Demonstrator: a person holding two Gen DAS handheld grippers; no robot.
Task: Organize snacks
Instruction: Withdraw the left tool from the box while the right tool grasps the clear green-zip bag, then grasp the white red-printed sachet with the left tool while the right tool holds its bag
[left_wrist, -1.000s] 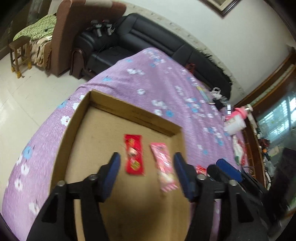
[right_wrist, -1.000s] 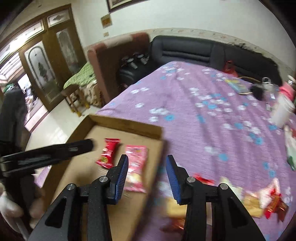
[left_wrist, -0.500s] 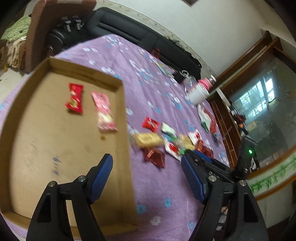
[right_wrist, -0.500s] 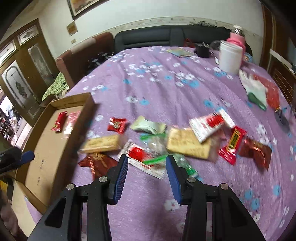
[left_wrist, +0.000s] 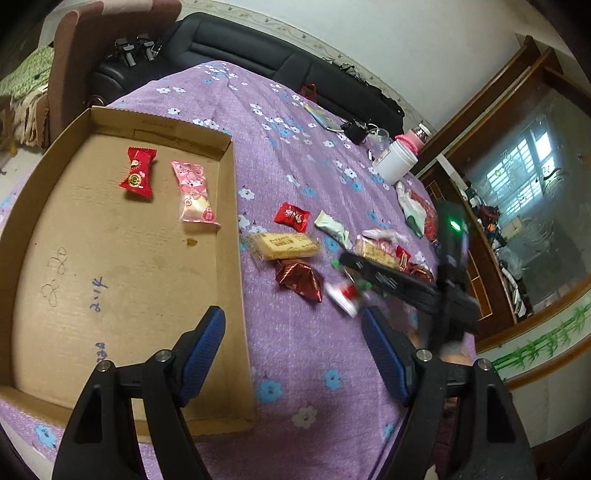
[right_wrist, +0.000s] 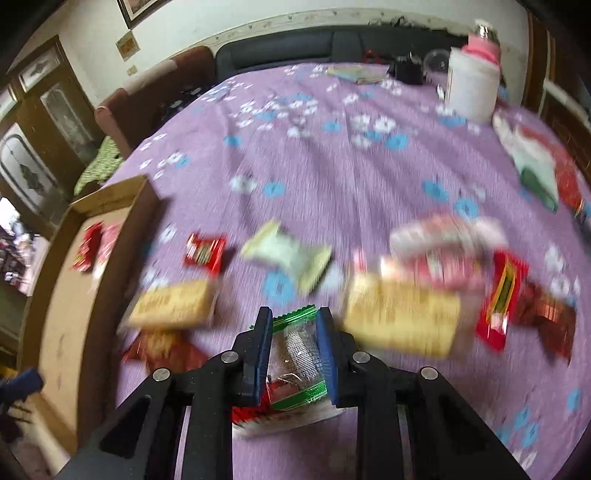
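A shallow cardboard tray (left_wrist: 229, 229) lies on the purple flowered cloth and holds a red candy (left_wrist: 137, 173) and a pink packet (left_wrist: 194, 192). Several loose snacks lie right of it: a red packet (left_wrist: 292, 216), a yellow biscuit pack (left_wrist: 284, 245), a dark red foil packet (left_wrist: 300, 278). My left gripper (left_wrist: 293, 350) is open and empty above the tray's right wall. My right gripper (right_wrist: 293, 332) is shut on a clear packet with green ends (right_wrist: 295, 347), just above the cloth; it shows blurred in the left wrist view (left_wrist: 384, 277).
A white jar with a pink lid (right_wrist: 472, 81) stands at the table's far right, with a green and red bag (right_wrist: 539, 166) nearby. More snacks (right_wrist: 402, 317) lie right of my right gripper. A black sofa (left_wrist: 258, 48) stands beyond the table.
My right gripper has dropped to the snack pile and closed on the clear green-ended packet. My left gripper has stayed open and shifted slightly over the tray's right wall.
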